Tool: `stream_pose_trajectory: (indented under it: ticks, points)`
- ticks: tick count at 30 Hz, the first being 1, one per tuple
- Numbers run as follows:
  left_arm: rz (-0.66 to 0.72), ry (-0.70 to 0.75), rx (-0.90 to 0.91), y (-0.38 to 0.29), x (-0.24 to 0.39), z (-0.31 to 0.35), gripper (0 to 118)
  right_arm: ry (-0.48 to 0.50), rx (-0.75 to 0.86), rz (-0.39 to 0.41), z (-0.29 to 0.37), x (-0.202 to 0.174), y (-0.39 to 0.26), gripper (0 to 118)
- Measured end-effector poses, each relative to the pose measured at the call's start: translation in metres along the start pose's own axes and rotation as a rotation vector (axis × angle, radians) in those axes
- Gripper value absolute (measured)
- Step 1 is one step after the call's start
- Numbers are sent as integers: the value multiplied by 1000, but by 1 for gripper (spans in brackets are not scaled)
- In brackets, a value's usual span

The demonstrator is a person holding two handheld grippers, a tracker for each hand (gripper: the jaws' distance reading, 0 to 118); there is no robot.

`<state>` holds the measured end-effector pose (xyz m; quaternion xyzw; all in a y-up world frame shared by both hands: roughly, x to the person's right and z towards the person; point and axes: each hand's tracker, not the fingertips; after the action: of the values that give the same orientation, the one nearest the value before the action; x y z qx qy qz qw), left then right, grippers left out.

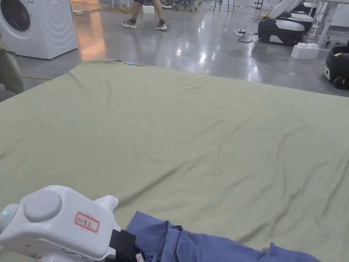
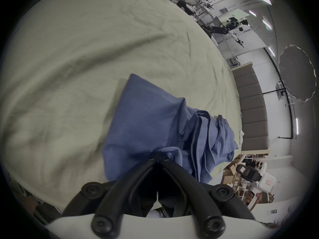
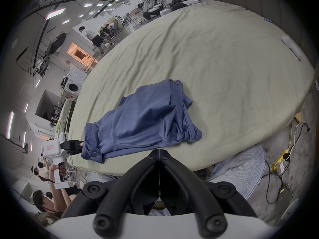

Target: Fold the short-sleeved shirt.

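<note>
The left hand-held gripper (image 2: 159, 156) was at the left end of the blue short-sleeved shirt (image 3: 143, 120). In the left gripper view its jaws met at the tips with a fold of blue cloth bunched at them. The right gripper view placed the same tool against that end of the garment. It was judged to be clenched on the hem or a corner there, though the cloth between the tips was too crumpled to identify.

The shirt lay in a rumpled heap on the green bed sheet (image 1: 191, 136), close to the near edge of the bed. Its long axis ran along that edge, from the left hand-held gripper rightward. One flat panel pointed away from the edge toward the middle of the sheet; the rest was gathered in folds at the right end.

The right hand-held gripper (image 3: 159, 150) hung off the near edge of the bed, apart from the shirt, about level with its middle. Its jaws were closed tip to tip on nothing.

Judgement: the garment was not yet spread, so no fold had been started. The left tool was the one in contact. The right tool was the nearer to the free, bunched right end, and would need to open and travel forward and rightward over the bed edge to take that end.
</note>
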<state>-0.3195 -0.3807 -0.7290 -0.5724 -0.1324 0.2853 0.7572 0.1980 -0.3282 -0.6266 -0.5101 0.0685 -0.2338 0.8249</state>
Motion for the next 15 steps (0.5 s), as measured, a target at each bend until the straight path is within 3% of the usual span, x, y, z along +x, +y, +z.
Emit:
stream_pose_trajectory:
  ticks: [5,8,12,15]
  points:
    - [-8,23,7,-2,9,-3,0,-24,-9,-15,-3,5,1,2]
    - [-147,144,30,-2,33,-5,0,-36,-26,-28,-8,8,1,2]
    - [-213,236,19,4,50,-11,0,-32,-34,-22,-9,6,0,2]
    - [-182,152,-2,6,53,-15,0,-20,-38,-21,-9,6,-1,2]
